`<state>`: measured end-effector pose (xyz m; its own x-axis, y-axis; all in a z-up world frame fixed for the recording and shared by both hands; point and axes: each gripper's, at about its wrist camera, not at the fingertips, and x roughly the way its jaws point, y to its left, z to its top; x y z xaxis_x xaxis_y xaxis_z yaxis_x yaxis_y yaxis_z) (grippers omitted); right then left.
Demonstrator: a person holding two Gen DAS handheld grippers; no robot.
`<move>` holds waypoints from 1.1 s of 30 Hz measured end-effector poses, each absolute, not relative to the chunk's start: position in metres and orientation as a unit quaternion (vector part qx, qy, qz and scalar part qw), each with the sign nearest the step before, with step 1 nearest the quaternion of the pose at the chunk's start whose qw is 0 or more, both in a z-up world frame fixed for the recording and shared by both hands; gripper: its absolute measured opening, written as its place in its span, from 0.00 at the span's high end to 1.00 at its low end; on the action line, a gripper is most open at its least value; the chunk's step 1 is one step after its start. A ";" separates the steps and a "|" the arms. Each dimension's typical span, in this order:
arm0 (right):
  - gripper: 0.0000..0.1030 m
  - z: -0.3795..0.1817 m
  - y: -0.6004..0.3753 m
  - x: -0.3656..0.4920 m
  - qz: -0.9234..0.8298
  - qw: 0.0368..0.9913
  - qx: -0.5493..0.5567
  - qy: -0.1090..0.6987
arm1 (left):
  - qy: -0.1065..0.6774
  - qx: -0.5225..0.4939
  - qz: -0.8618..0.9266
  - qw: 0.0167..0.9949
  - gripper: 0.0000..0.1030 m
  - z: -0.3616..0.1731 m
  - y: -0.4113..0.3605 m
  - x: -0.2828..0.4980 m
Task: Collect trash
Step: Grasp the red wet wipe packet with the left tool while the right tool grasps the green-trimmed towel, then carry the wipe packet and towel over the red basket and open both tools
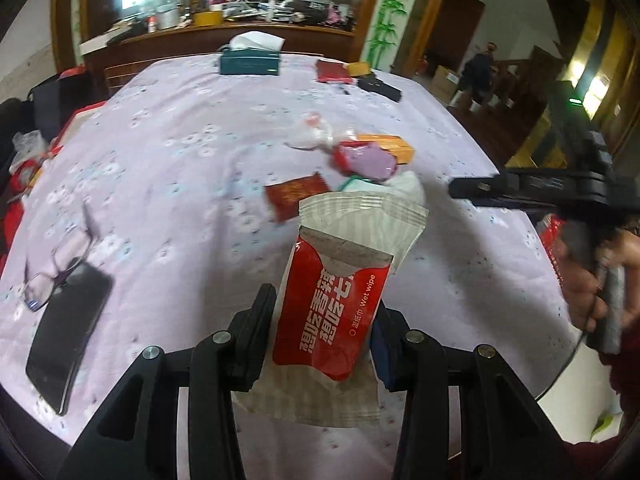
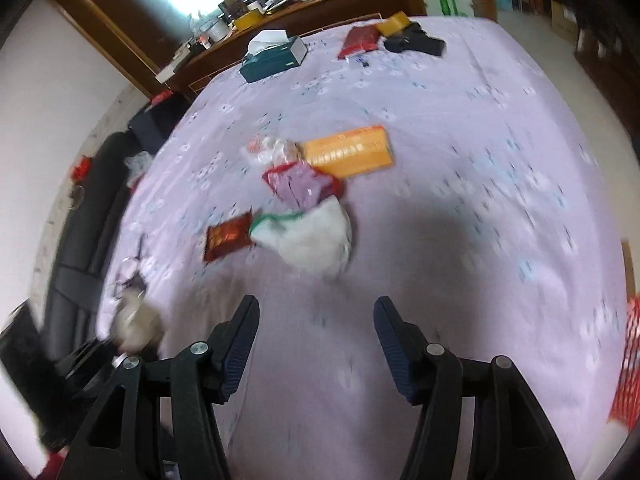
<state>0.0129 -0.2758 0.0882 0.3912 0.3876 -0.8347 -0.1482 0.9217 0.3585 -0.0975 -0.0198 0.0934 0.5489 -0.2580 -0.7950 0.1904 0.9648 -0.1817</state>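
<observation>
My left gripper (image 1: pixel 322 312) is shut on a red and grey wet wipe packet (image 1: pixel 340 300), held upright above the lilac tablecloth (image 1: pixel 168 184). Beyond it lies a trash pile: a small red wrapper (image 1: pixel 294 196), a red and purple wrapper (image 1: pixel 366 160), a clear plastic wrapper (image 1: pixel 312 132), a white crumpled bag (image 1: pixel 404 188) and an orange box (image 1: pixel 394 146). My right gripper (image 2: pixel 316 308) is open and empty above the cloth, short of the white bag (image 2: pixel 316 236), red wrapper (image 2: pixel 228 236) and orange box (image 2: pixel 348 150). It also shows at the right of the left wrist view (image 1: pixel 460 192).
A black phone (image 1: pixel 66 332) and glasses (image 1: pixel 52 272) lie at front left. A teal tissue box (image 1: pixel 250 60), a red pouch (image 1: pixel 332 70) and black cases (image 1: pixel 378 86) sit at the table's far edge. A red bag (image 2: pixel 628 364) is at the right edge.
</observation>
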 end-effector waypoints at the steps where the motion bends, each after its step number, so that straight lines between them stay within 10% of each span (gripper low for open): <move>1: 0.35 0.084 -0.270 0.020 0.159 0.828 0.107 0.527 | 0.458 -0.040 -0.126 0.879 0.59 0.094 -0.016 -0.100; 8: 0.34 0.042 -0.239 0.059 0.138 0.812 0.106 0.557 | 0.456 -0.045 -0.124 0.880 0.59 0.098 -0.008 -0.106; 15: 0.84 0.045 -0.235 0.035 0.133 0.819 0.102 0.548 | 0.451 -0.054 -0.123 0.882 0.59 0.099 -0.014 -0.100; 33: 0.84 0.121 -0.338 -0.098 0.089 0.857 0.164 0.480 | 0.443 -0.055 -0.166 0.879 0.59 0.114 -0.110 -0.103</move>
